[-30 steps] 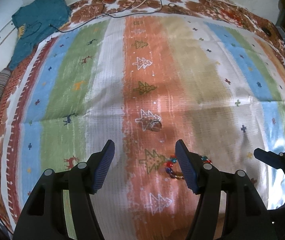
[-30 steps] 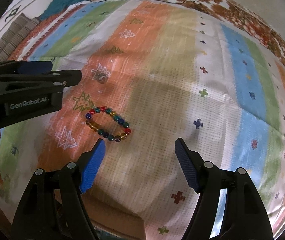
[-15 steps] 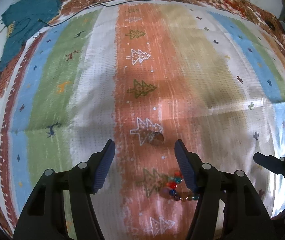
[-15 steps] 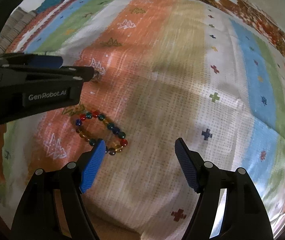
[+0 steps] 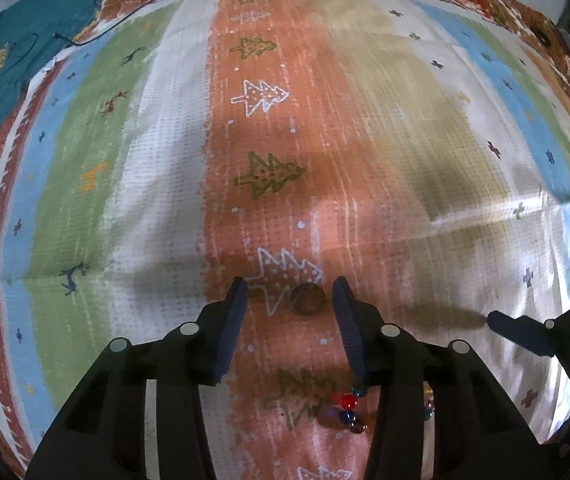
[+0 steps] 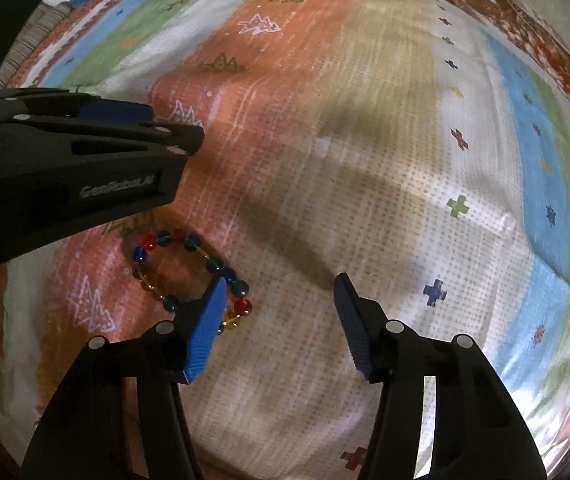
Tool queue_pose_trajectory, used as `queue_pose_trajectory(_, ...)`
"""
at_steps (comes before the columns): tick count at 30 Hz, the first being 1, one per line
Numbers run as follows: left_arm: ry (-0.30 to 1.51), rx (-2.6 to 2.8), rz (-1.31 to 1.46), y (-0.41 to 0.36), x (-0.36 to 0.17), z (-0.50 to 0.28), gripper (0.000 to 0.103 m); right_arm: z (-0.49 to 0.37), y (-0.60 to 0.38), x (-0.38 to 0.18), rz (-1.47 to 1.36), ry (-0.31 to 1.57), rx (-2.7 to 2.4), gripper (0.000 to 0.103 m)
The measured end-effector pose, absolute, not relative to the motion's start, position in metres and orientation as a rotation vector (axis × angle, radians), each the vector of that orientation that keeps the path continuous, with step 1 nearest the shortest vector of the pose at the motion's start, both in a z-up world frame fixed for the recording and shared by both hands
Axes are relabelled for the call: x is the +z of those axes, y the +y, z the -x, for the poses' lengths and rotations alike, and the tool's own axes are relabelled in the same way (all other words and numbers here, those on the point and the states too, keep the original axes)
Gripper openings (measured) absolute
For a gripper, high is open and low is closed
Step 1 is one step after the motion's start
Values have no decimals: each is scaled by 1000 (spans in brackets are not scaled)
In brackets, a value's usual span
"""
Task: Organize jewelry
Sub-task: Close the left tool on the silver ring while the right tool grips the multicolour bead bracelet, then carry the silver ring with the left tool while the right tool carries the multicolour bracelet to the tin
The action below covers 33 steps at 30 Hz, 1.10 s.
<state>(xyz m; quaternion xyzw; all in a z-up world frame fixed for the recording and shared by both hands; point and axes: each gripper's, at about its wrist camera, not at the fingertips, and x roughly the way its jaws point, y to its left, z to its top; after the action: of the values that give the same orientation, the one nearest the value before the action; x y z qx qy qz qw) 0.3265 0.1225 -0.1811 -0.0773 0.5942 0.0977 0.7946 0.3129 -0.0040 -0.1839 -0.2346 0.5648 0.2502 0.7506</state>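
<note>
Straddling a small round ring (image 5: pixel 307 298) on the cloth (image 5: pixel 365 120), left gripper (image 5: pixel 290 294) is open, empty; closing could flick it away. Right gripper (image 6: pixel 279 292), open and empty, hovers right of the bracelet (image 6: pixel 189 272), near finger overlapping beads: snag risk.

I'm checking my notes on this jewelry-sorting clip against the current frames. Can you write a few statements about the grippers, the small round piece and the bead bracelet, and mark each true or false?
1. The left gripper is open, with the small round brown piece lying between its fingertips. True.
2. The right gripper is shut on the bead bracelet. False: it is open, and the bracelet lies on the cloth beside its left finger.
3. The bracelet's beads are all one colour. False: red, blue, teal and amber beads show.
4. The round piece lies on the orange stripe of the striped cloth. True.
5. The teal garment covers the bracelet. False: it lies at the cloth's far corner.
</note>
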Motion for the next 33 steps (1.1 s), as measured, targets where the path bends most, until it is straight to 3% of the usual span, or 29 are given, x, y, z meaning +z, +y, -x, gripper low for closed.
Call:
queue_pose_trajectory(6,1300,235,125,121,-189,-328,24,-308,5,-190,580,1229,540,35)
queue_pose_trajectory(7,1300,241,120,121,-189,-328,19,-307,6,-190,588,1226,542,30)
queue_pose_trajectory(10,1299,246,101,120,-189,-327,18,-302,8,-191,609,1213,544,11)
queue_pose_trajectory(33,1220,199,146,107,-132,-284,18,-271,-30,-132,475,1061,554,11)
